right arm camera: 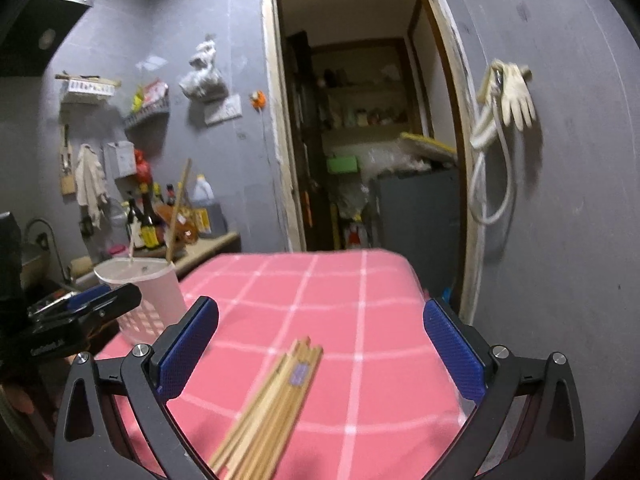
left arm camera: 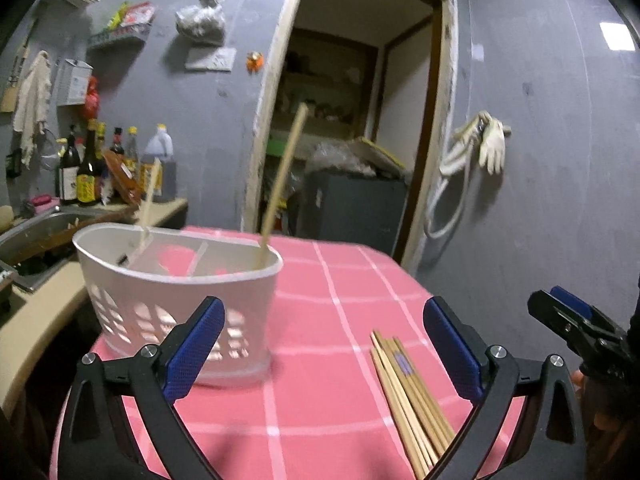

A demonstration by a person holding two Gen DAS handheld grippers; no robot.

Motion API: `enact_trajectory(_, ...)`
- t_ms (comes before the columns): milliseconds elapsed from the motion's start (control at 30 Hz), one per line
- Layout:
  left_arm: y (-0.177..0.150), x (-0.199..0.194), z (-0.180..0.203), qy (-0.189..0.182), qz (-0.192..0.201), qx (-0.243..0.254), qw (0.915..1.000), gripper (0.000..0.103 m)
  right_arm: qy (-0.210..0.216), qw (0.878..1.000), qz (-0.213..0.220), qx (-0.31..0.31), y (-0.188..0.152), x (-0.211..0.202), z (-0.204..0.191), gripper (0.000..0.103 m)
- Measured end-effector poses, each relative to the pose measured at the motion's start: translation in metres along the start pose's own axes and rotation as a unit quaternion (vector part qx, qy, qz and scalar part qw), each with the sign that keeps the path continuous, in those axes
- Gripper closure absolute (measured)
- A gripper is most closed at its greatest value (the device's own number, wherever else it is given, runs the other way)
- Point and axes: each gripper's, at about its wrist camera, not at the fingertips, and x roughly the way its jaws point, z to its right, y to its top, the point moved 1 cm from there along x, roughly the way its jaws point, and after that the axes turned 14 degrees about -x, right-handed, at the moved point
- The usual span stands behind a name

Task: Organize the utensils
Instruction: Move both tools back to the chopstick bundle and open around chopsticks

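Observation:
A white perforated utensil holder (left arm camera: pixel 180 304) with dividers stands on the pink checked tablecloth (left arm camera: pixel 320 400), holding two upright wooden chopsticks (left arm camera: pixel 282 178). A bundle of several wooden chopsticks (left arm camera: pixel 408 396) lies flat on the cloth to its right. My left gripper (left arm camera: pixel 320 348) is open and empty, above the cloth between holder and bundle. My right gripper (right arm camera: pixel 320 348) is open and empty, directly over the bundle (right arm camera: pixel 272 408). The holder shows at left in the right wrist view (right arm camera: pixel 148 296). The right gripper shows at the left wrist view's right edge (left arm camera: pixel 576 320).
A counter with sauce bottles (left arm camera: pixel 88 168) and a metal sink (left arm camera: pixel 40 232) lies left of the table. An open doorway (left arm camera: pixel 352 120) to a storeroom is behind. Gloves and a hose (left arm camera: pixel 480 148) hang on the grey wall at right. The table's far edge (right arm camera: pixel 312 254) faces the doorway.

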Motion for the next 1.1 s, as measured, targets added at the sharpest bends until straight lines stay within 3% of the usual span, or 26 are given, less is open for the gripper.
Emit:
enact_trajectory(367, -0.039, 0.042, 0.009, 0.011, -0.122, 0.015, 0.9924, 0.006, 0.029, 0.992, -0.122, 0.003, -0.034, 0.032, 0.004, 0.002)
enact_trajectory(533, -0.045, 0.055, 0.012, 0.008, -0.157, 0.021, 0.9873, 0.008, 0.055, 0.984, -0.172, 0.004, -0.047, 0.048, 0.005, 0.026)
enact_trajectory(733, -0.055, 0.076, 0.011, 0.002, -0.220, 0.024, 0.9751, 0.030, 0.086, 0.973, -0.213, -0.002, -0.055, 0.063, -0.001, 0.044)
enact_trajectory(867, -0.060, 0.094, 0.010, 0.000, -0.266, 0.016, 0.9638, 0.042, 0.101, 0.967, -0.234, -0.008, -0.058, 0.071, -0.004, 0.049)
enact_trajectory(1100, -0.060, 0.112, 0.013, 0.001, -0.287, 0.019, 0.9578, 0.053, 0.111, 0.957, -0.267, -0.020, -0.064, 0.081, -0.011, 0.055)
